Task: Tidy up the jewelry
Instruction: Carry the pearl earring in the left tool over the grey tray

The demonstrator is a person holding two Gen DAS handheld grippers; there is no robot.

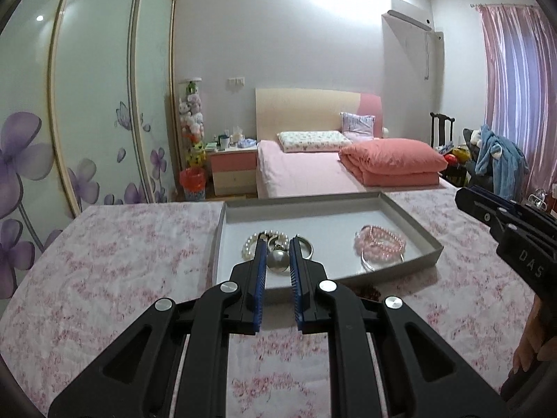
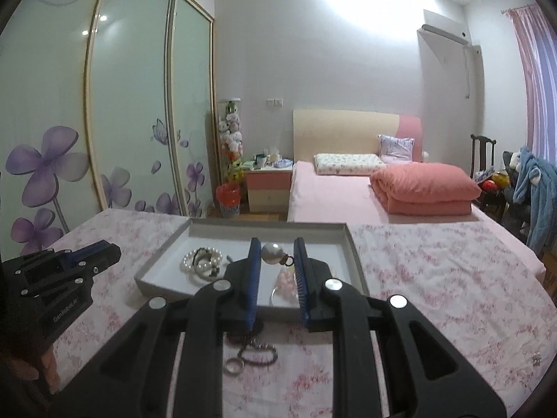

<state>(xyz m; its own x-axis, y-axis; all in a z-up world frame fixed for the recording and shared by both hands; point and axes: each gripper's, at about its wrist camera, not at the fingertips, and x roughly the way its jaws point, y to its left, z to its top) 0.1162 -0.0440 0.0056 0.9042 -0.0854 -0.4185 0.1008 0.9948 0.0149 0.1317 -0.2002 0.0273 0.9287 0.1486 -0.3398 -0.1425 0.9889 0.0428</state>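
Bedroom. Largest item: wardrobe [image 1: 87,104] with frosted sliding doors printed with purple flowers, along the left wall. Far bed [image 1: 306,174] with pink sheet, cream-and-pink headboard, a patterned pillow and a folded salmon quilt [image 1: 393,167] on top. Pink curtain [image 1: 515,87] at right; blue garment [image 1: 497,160] draped over a chair below it. Bedside cabinet [image 1: 233,170] between wardrobe and bed, cluttered on top; a column of plush toys beside it. Near surface is covered with a pink floral cloth [image 1: 122,261]; whether a desk or a bed lies under it cannot be told. On the cloth sits a shallow grey tray [image 1: 410,219] with a white floor. Inside the tray, left part: white pearl bracelet [image 2: 195,261], a large pearl ball [image 2: 271,254] on a dark loop, and a silver bangle [image 1: 308,247] just beside. Right part: pink bead bracelets [image 1: 381,242] lying against a thin clear bangle [image 1: 379,263]. Outside the tray, on the cloth just in front of its near wall: a dark bead strand [image 2: 261,350] with a small ring [image 2: 234,365] touching it. Left gripper [image 1: 275,244] hangs above the tray's near-left part, jaws narrow, nothing between the blue pads. Right gripper [image 2: 276,261] hangs above the tray's near edge, jaws narrow with a small gap, holding nothing; the pearl ball seen between its tips lies beyond them in the tray. A hand [image 1: 529,348] shows on the right gripper's handle.
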